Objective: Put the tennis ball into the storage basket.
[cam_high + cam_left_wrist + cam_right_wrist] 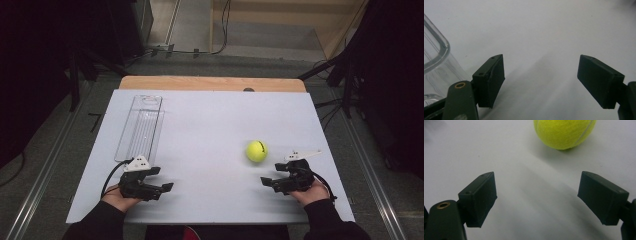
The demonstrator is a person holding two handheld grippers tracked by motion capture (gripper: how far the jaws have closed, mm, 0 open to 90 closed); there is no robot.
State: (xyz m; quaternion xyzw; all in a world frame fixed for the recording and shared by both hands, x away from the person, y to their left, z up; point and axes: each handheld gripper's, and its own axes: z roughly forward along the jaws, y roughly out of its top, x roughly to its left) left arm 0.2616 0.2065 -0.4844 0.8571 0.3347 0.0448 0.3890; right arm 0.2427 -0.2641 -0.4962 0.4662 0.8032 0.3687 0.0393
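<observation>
A white table top [210,125] is set in a dim room. The tennis ball [256,151] lies just ahead of the right gripper [272,176], whose jaws are spread and empty. The left gripper [161,178], likewise spread, is placed well apart, beside the clear tray [140,127].

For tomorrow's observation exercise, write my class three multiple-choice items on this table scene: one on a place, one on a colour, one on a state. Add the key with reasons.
1. Where does the clear tray lie?
A. the table's left side
B. the right side
C. atop the ball

2. What colour is the tennis ball?
A. red
B. yellow-green
C. blue

3. How is the right gripper?
A. shut on the ball
B. shut, empty
C. open, empty

Key:
1 A, it lies beyond the left gripper.
2 B, plain in the right gripper view.
3 C, its jaws stand apart, short of the ball.
</observation>
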